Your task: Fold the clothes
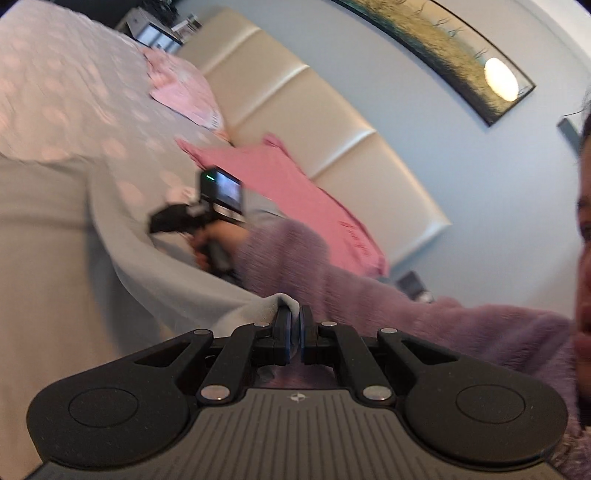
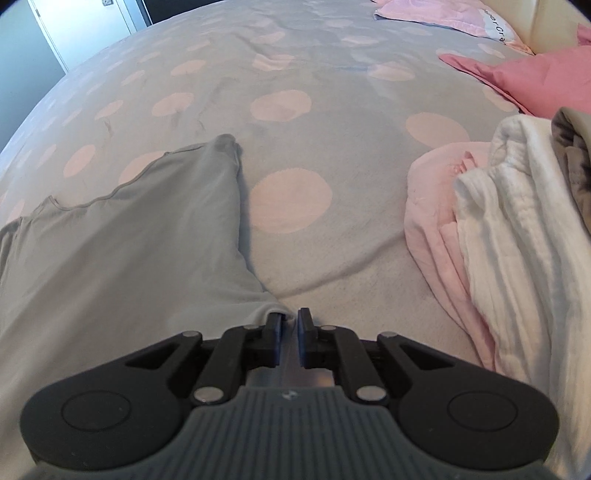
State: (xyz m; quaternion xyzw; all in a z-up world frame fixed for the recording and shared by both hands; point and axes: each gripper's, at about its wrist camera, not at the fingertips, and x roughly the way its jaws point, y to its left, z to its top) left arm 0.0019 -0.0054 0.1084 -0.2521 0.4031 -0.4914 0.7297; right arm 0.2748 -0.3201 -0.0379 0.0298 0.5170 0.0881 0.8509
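Writing first: a white label on the pale pink pillow (image 2: 443, 14) at 1 o'clock of the right wrist view shows letters, something like "erCra", cut off and not fully readable. On the deep pink pillow (image 1: 295, 192) in the left wrist view there is darker pink script, too blurred to read.

Now the garment: a plain grey top (image 2: 129, 251), smooth thin fabric with a stitched hem along its far edge, spreads over the bed (image 2: 288, 74) from 9 o'clock down to the centre of the right wrist view. The bedspread is light grey with big pale pink dots.

The right tongs (image 2: 289, 321) are closed to a narrow slit, and a corner of the grey top sits pinched at the left finger. The left tongs (image 1: 294, 317) are likewise nearly closed, with a fold of the same pale fabric gripped and bunched over the left fingertip.

At 3 o'clock in the right wrist view lies a pile: a pink garment (image 2: 436, 206), a white ribbed garment (image 2: 517, 236) on it, and a grey-brown piece (image 2: 572, 147) above.

In the left wrist view, a lilac fuzzy sleeve (image 1: 369, 295) reaches across.
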